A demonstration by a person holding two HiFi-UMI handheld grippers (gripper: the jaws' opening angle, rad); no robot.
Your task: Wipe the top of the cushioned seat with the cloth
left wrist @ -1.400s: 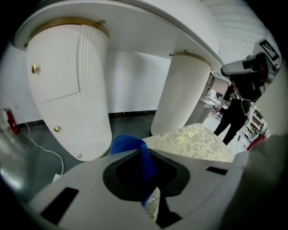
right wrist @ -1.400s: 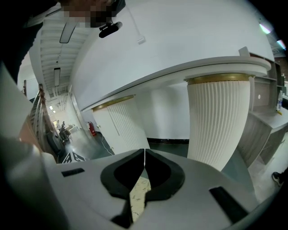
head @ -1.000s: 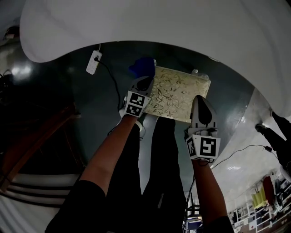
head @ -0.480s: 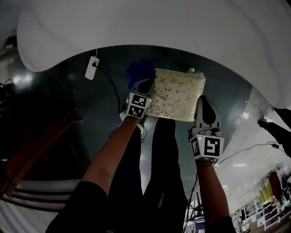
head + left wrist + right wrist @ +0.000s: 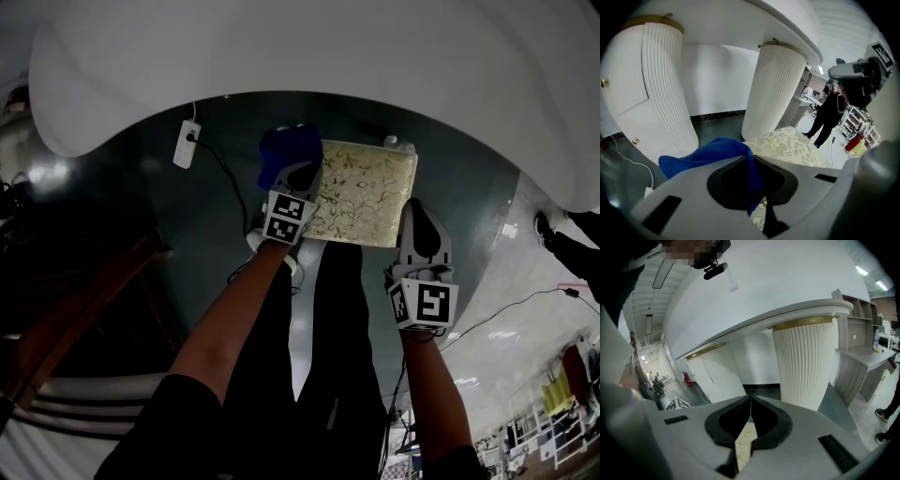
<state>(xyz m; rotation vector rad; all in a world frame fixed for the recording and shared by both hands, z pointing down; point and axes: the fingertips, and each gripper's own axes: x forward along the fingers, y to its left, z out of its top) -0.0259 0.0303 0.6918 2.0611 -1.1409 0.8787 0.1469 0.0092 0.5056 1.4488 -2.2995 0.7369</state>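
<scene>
The cushioned seat (image 5: 361,194) has a pale top with a gold leaf pattern and stands on the dark floor under the white table. My left gripper (image 5: 298,173) is shut on a blue cloth (image 5: 286,148), which bunches at the seat's left edge. In the left gripper view the blue cloth (image 5: 710,154) drapes out between the jaws, with the seat (image 5: 792,147) just beyond. My right gripper (image 5: 419,225) hovers at the seat's near right corner, jaws shut with nothing in them; a strip of the seat (image 5: 744,441) shows below its tips.
A white table top (image 5: 309,56) overhangs the seat, carried on ribbed white columns (image 5: 771,89). A power strip (image 5: 186,144) with a cable lies on the floor at left. A person (image 5: 829,115) stands far right.
The seat has shifted slightly left in the head view. The left gripper with the cloth has stayed at the seat's left edge; the right gripper has edged a little toward the seat.
</scene>
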